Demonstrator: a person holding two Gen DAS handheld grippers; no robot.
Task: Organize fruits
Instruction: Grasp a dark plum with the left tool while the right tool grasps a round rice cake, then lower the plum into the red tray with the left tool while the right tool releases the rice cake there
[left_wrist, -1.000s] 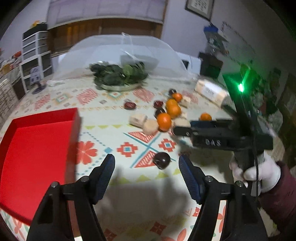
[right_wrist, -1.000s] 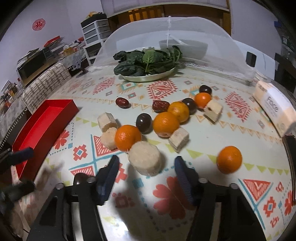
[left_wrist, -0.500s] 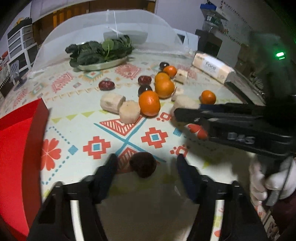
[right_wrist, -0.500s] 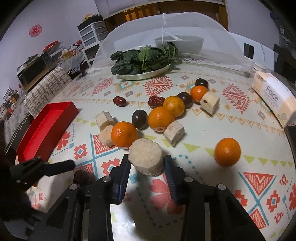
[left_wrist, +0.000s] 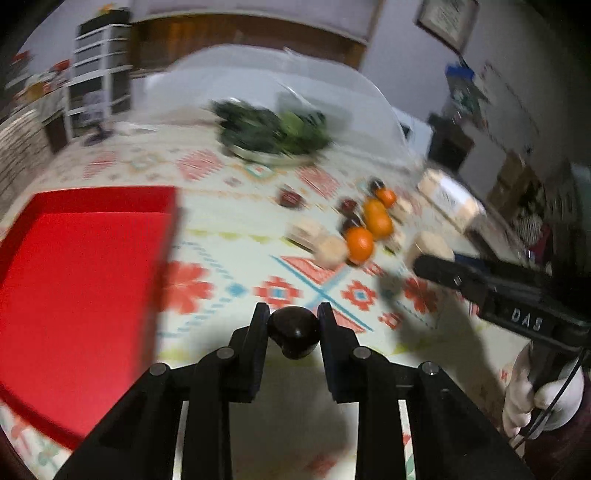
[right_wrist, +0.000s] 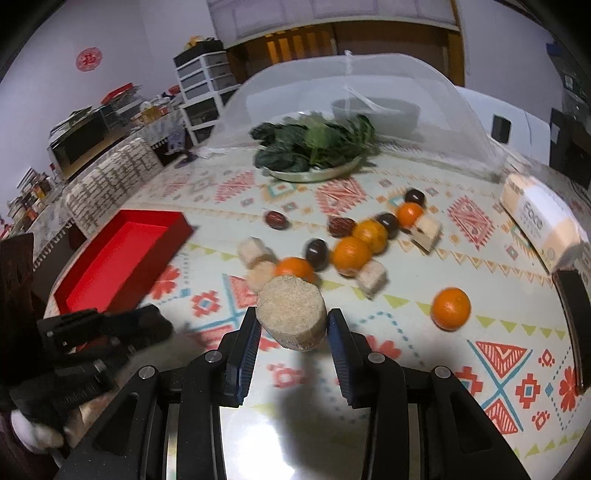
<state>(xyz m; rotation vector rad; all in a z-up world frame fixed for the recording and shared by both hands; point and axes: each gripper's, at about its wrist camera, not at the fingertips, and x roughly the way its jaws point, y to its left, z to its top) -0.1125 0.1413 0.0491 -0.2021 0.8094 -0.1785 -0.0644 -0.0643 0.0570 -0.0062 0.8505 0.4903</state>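
Note:
My left gripper (left_wrist: 291, 325) is shut on a dark round fruit (left_wrist: 294, 333) and holds it above the patterned tablecloth, right of the red tray (left_wrist: 74, 280). My right gripper (right_wrist: 291, 325) is shut on a beige cylinder piece (right_wrist: 291, 315), lifted off the table. The right gripper also shows at the right of the left wrist view (left_wrist: 480, 284). Several oranges (right_wrist: 351, 253), dark fruits (right_wrist: 317, 252) and beige chunks (right_wrist: 373, 277) lie in a cluster on the table. One orange (right_wrist: 450, 308) sits apart at the right.
A plate of leafy greens (right_wrist: 314, 155) stands at the back before a mesh food cover (right_wrist: 351, 85). A tissue pack (right_wrist: 539, 225) lies at the right edge. The red tray also shows in the right wrist view (right_wrist: 118, 258). A dark object (right_wrist: 574, 314) lies at the right edge.
My left gripper closed on the dark fruit and lifted it, swinging left toward the tray. My right gripper closed on the beige cylinder and raised it.

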